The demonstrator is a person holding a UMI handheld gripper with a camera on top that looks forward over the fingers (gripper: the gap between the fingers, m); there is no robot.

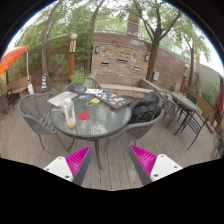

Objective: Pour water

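open tool [112, 160], round glass table [105, 126] beyond

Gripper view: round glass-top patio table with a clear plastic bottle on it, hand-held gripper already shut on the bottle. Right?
Not quite. The gripper view shows the hand-held gripper open and holding nothing, its pink-padded fingers well short of the round glass-top patio table. The clear plastic bottle does stand on that table, beyond the fingers.
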